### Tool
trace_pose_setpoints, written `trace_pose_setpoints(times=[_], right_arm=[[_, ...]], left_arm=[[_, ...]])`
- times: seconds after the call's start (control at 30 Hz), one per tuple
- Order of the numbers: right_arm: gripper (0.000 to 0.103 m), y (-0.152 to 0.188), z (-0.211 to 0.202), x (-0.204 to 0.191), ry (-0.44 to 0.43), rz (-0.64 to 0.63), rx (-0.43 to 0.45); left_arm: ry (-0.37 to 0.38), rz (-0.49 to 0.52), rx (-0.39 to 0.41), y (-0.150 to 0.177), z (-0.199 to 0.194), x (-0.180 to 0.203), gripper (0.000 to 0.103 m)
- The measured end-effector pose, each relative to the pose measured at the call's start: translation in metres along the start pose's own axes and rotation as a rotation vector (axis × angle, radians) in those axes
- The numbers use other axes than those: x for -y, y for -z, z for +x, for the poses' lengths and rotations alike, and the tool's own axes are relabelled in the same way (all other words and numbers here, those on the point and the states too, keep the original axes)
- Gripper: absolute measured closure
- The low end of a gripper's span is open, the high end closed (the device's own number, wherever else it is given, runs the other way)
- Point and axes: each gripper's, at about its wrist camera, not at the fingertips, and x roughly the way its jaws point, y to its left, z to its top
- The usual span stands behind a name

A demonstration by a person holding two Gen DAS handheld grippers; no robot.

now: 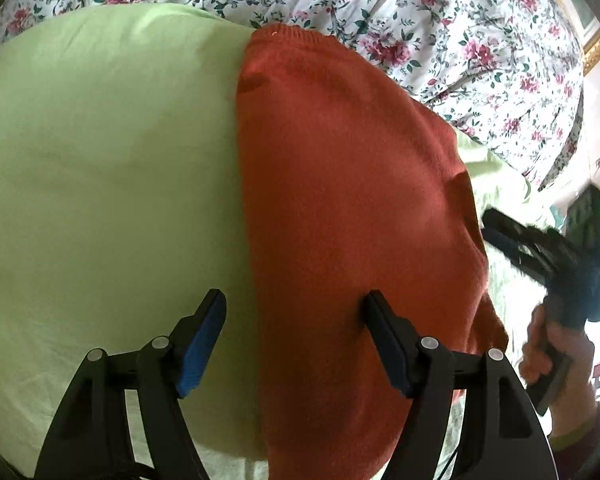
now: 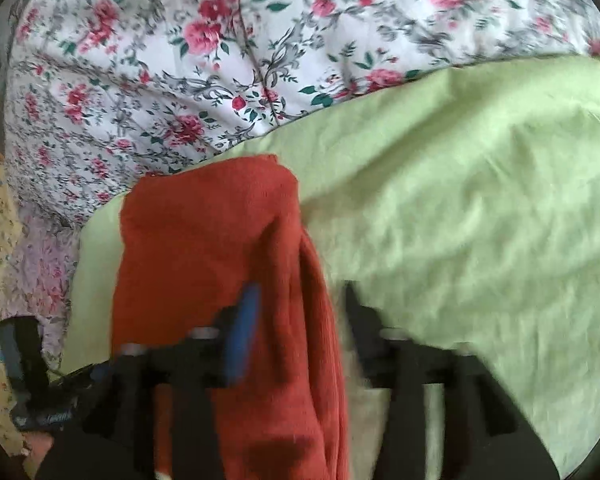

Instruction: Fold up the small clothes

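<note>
Fingers of left gripper [image 1: 296, 316] and right gripper [image 2: 300, 312] spread wide over rust sweater [image 1: 340, 184], gripping nothing

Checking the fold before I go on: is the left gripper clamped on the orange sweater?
No, the left gripper stands open, its fingers apart over the edge of the orange knit sweater on the light green sheet.

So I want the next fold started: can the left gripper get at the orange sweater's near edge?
Probably yes: the left gripper is open, straddling the orange sweater edge on the green sheet, nothing between.
</note>
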Motion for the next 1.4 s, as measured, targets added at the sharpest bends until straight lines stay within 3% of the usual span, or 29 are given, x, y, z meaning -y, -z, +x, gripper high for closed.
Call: trace_pose_setpoints(times=[0.23,0.33,0.37,0.43,0.57,0.73,1.0,1.2,1.4], right_arm=[[0.037,0.018,0.022,0.009,-0.055,0.013,-0.099],[0.039,0.015,0.030,0.021,-0.143,0.081,-0.094],[0.054,0.015,0.034,0.021,-0.168,0.094,-0.108],[0.075,0.016,0.048,0.021,-0.218,0.120,-0.181],[0.082,0.020,0.038,0.012,-0.238,0.141,-0.175],[0.084,0.033,0.008,-0.020,-0.290,0.105,-0.155],[0.084,0.076,0.010,-0.107,-0.416,0.047,-0.202],[0.084,0.110,0.027,-0.158,-0.477,0.018,-0.275],[0.084,0.130,0.038,-0.190,-0.482,-0.029,-0.331]], left_arm=[[0.048,-0.046,-0.017,-0.007,0.017,0.001,0.030],[0.099,-0.055,-0.032,-0.010,0.029,0.002,0.047],[0.099,-0.063,-0.031,-0.012,0.031,0.002,0.054],[0.111,-0.059,-0.022,-0.013,0.029,0.004,0.068],[0.174,-0.060,0.015,-0.009,0.006,0.005,0.080],[0.197,-0.017,0.065,0.010,-0.044,0.005,0.082],[0.156,-0.073,0.124,0.064,-0.134,-0.062,0.082],[0.114,-0.149,0.145,0.098,-0.173,-0.109,0.082],[0.082,-0.192,0.163,0.122,-0.189,-0.134,0.082]])
